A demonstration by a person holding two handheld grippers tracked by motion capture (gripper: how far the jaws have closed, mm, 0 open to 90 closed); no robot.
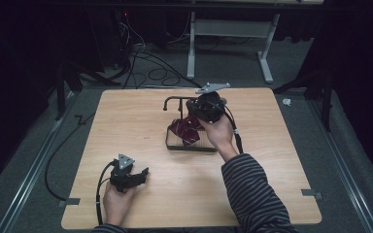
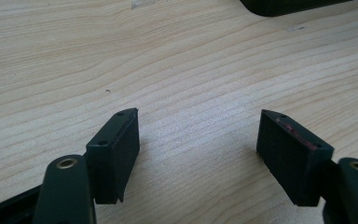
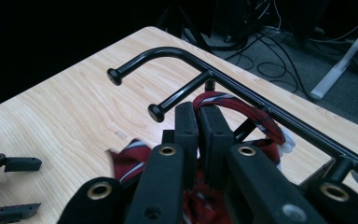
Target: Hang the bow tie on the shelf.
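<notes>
A dark red striped tie [image 1: 184,130] hangs on a black metal rack [image 1: 174,99] at the middle of the wooden table [image 1: 141,116]. My right gripper [image 1: 197,115] is at the rack, held from the near side. In the right gripper view its jaws [image 3: 198,112] are shut on a fold of the tie [image 3: 257,120], just below the rack's two knobbed hooks [image 3: 156,112]. My left gripper [image 1: 144,174] rests low at the table's near left. Its jaws [image 2: 198,126] stand wide open over bare wood with nothing between them.
The rack's dark base [image 2: 284,5] lies ahead of the left gripper. Cables [image 1: 145,68] and a white desk frame [image 1: 228,43] are on the floor beyond the table's far edge. Bare wood lies to the left and right of the rack.
</notes>
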